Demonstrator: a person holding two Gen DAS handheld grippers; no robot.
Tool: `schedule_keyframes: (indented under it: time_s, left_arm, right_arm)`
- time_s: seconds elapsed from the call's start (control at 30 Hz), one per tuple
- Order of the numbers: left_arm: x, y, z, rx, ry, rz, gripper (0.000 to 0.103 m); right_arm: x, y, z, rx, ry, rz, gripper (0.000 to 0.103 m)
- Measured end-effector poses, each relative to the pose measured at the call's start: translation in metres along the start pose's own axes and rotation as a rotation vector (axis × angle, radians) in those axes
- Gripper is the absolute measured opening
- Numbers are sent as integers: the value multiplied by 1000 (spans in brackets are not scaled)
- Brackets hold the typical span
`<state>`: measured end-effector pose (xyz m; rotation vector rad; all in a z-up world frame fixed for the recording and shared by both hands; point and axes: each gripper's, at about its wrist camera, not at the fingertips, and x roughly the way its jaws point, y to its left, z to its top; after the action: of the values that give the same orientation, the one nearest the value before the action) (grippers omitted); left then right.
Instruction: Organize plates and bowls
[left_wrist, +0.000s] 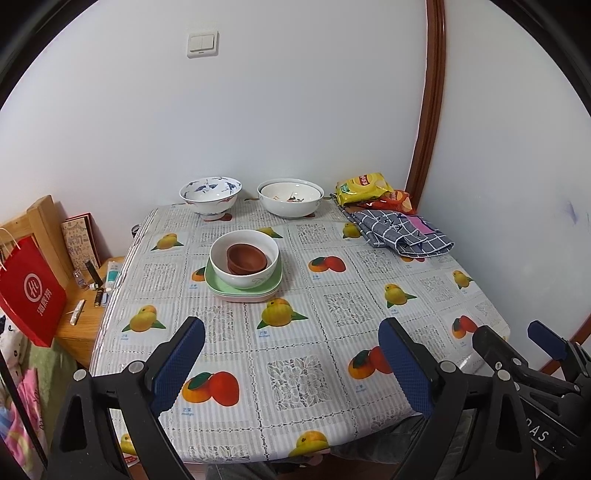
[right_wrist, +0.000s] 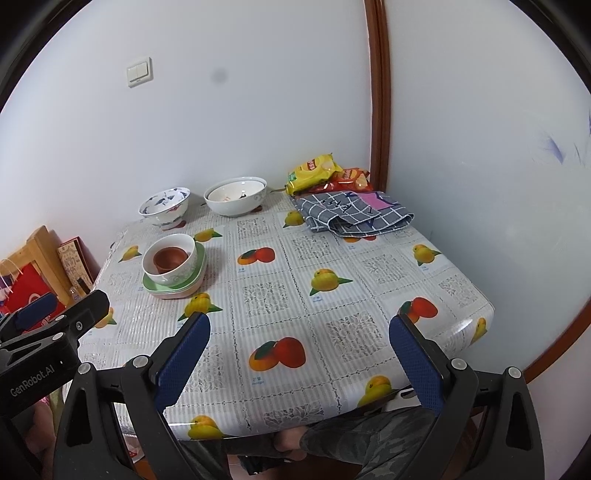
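Note:
A white bowl (left_wrist: 255, 275) holding small brown clay bowls (left_wrist: 246, 258) sits on stacked green and pink plates (left_wrist: 221, 288) at the table's left middle; the stack also shows in the right wrist view (right_wrist: 173, 284). A blue-patterned bowl (left_wrist: 210, 197) and a large white bowl (left_wrist: 290, 203) stand at the back edge, also seen in the right wrist view as the blue-patterned bowl (right_wrist: 165, 206) and the white bowl (right_wrist: 235, 201). My left gripper (left_wrist: 291, 363) is open and empty over the table's near edge. My right gripper (right_wrist: 301, 360) is open and empty beside it.
A folded checked cloth (left_wrist: 400, 230) and snack bags (left_wrist: 364, 188) lie at the back right. A red paper bag (left_wrist: 31, 295) and a wooden side table (left_wrist: 83, 325) with small items stand left of the table. Walls close the back and right.

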<state>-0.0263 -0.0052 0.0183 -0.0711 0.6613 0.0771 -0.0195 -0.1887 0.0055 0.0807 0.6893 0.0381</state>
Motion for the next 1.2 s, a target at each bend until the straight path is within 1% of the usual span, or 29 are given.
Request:
schedule_keyframes:
  time_s: [1.2]
  left_arm:
    - [-3,1,-3,-1,-1,-2,95]
  right_arm:
    - [-4,1,-2,10,-10,14,97]
